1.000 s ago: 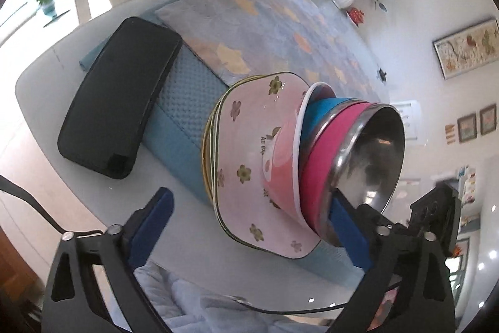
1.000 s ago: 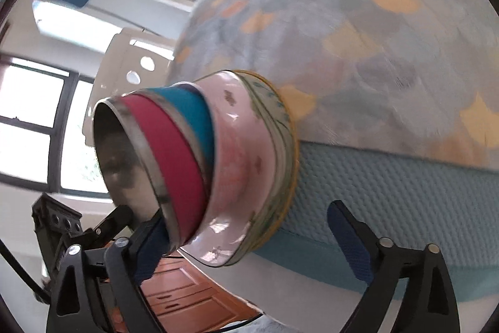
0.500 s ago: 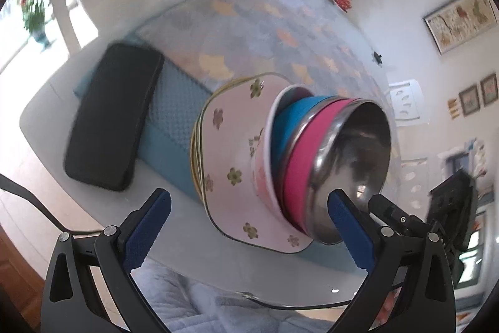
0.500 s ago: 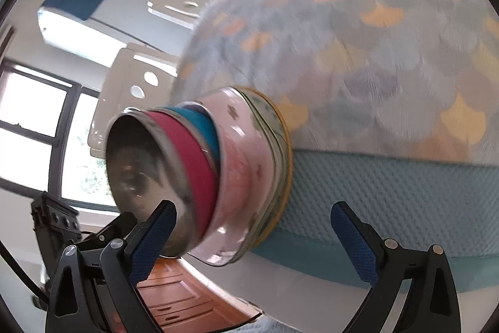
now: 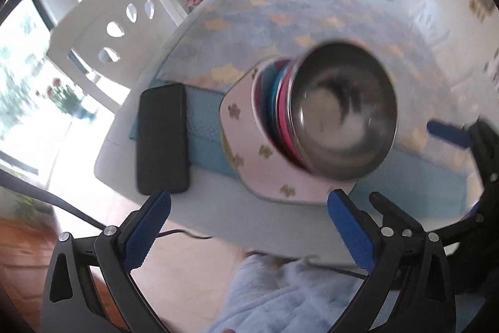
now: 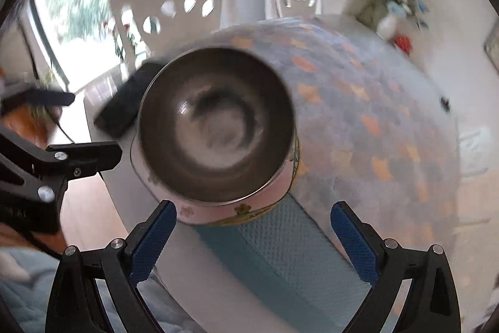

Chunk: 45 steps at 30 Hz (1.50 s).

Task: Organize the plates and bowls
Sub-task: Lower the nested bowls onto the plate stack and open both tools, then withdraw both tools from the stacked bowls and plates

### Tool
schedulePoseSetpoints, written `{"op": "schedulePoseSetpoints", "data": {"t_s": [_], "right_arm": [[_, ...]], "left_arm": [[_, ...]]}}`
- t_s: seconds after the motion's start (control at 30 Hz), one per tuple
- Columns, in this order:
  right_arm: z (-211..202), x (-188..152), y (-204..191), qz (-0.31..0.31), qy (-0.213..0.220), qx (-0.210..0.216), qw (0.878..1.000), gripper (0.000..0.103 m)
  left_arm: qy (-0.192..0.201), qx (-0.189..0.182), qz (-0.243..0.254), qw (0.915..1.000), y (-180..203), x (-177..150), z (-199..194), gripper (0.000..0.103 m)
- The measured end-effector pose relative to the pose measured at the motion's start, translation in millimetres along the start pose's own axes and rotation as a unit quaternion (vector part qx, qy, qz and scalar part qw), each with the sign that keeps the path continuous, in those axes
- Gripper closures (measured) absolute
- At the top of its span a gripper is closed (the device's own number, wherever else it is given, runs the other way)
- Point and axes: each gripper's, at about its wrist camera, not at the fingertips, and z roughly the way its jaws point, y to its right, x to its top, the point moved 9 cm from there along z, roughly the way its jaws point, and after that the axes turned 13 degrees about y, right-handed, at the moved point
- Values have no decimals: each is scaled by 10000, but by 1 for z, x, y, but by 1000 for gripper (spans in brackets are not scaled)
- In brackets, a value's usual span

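While both claws hung spread apart and gripping nothing, the stack of dishes sat between and beyond them near the front edge of the round white surface (image 5: pixel 199 217). In the left wrist view the left claw (image 5: pixel 246 227) filled the bottom of the frame, its blue pads wide of each other, and the stack stood at centre right: a shiny round stainless steel bowl (image 5: pixel 344 114) on top, nested in a pink-walled bowl (image 5: pixel 284 127), then a blue-walled bowl (image 5: pixel 273 103), then a pale pink ceramic bowl (image 5: pixel 259 111). These rested on a square pale pink plate with small flower prints (image 5: pixel 249 158), under which a yellow-green rim of further plates showed. The plates lay on a textured light blue placemat (image 5: pixel 204 142), which in turn overlapped a blue-grey tablecloth with orange shapes (image 5: pixel 280 8). A flat black rectangular case (image 5: pixel 162 139) lay at the left end of the placemat. White chairs with teardrop cut-outs (image 5: pixel 121 21) stood at the upper left. A blurred blue pad at the right edge belonged to the other tool.

In the right wrist view the right claw (image 6: pixel 254 234) was likewise splayed at the bottom of the frame, with the steel bowl at centre, just above its left pad, hiding most of the stack. Only the pink plate's edge showed below it. A white vase with flowers (image 6: pixel 388 25) stood at the upper right, blurred.
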Motion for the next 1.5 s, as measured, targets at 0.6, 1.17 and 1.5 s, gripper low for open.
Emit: {"op": "schedulePoseSetpoints", "data": {"t_s": [0.6, 1.17, 1.5], "right_arm": [[3, -12, -1, 124, -191, 389, 9990, 4], [5, 2, 2, 534, 114, 674, 9962, 4], [12, -2, 7, 983, 6, 809, 9919, 4]], "left_arm": [[91, -390, -1194, 9920, 4, -1, 1, 2], [-599, -519, -2034, 9759, -13, -33, 20, 4], [-1000, 387, -1358, 9849, -26, -43, 27, 4]]}}
